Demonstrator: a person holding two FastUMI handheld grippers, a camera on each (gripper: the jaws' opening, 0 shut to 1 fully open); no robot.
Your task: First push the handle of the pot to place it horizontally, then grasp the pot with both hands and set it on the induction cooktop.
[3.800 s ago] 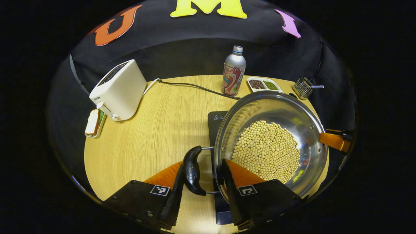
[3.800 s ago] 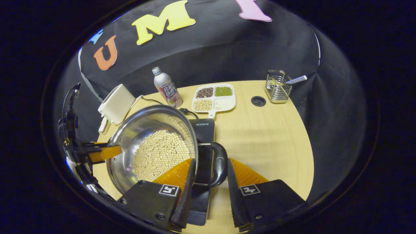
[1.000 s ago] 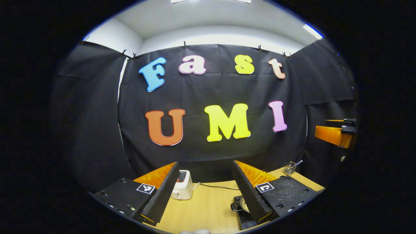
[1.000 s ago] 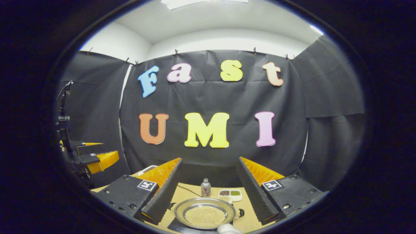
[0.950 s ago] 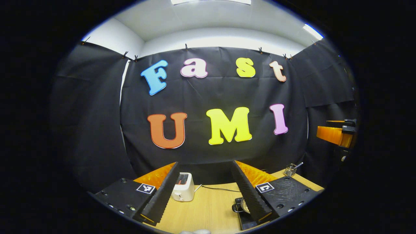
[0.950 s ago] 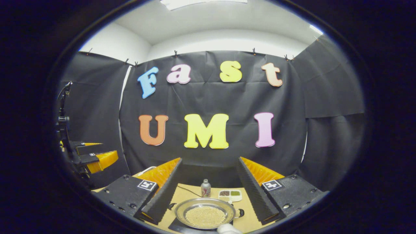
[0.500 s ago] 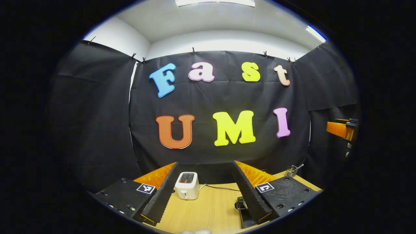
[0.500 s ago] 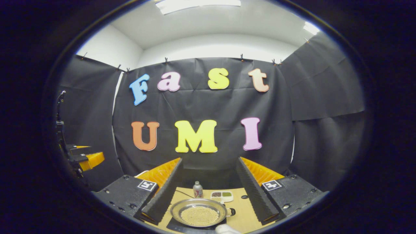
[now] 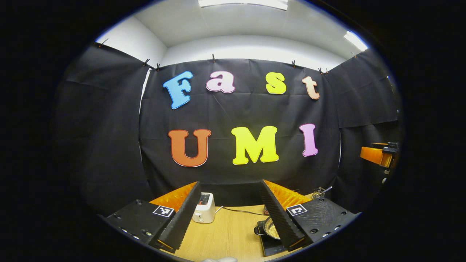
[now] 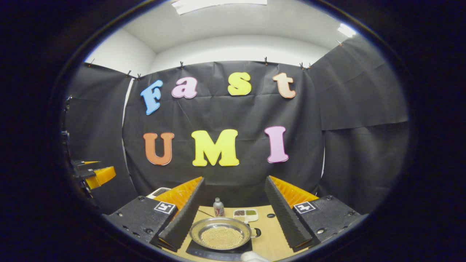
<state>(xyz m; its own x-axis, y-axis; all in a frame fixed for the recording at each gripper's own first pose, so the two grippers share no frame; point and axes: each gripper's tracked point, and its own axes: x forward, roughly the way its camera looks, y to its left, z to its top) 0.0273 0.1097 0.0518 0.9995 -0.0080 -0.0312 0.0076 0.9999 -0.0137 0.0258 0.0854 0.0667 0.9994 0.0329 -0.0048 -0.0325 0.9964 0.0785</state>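
The steel pot [image 10: 220, 234], with pale beans inside, sits flat on the black induction cooktop [image 10: 204, 251], its black side handle [image 10: 256, 231] pointing right. My right gripper [image 10: 234, 179] is open, held high and well back from the pot, with nothing between its fingers. In the left gripper view the pot [image 9: 270, 227] peeks out from behind one finger, resting on the cooktop [image 9: 271, 248]. My left gripper [image 9: 230, 182] is also open and empty, far above the table. Each gripper appears at the other view's edge: the right gripper [image 9: 378, 154] and the left gripper [image 10: 95, 175].
On the wooden table [image 9: 225, 236] stand a white toaster [image 9: 204, 213] with its cable [image 9: 240, 210] and a wire utensil rack [image 9: 319, 193]. Behind the pot are a bottle [image 10: 218, 207] and a divided dish of beans [image 10: 245, 214].
3.8 s ago each gripper's fingers flanked a pot handle above the cooktop. Both have since let go and pulled up and back. Over the last second the views only drifted slightly.
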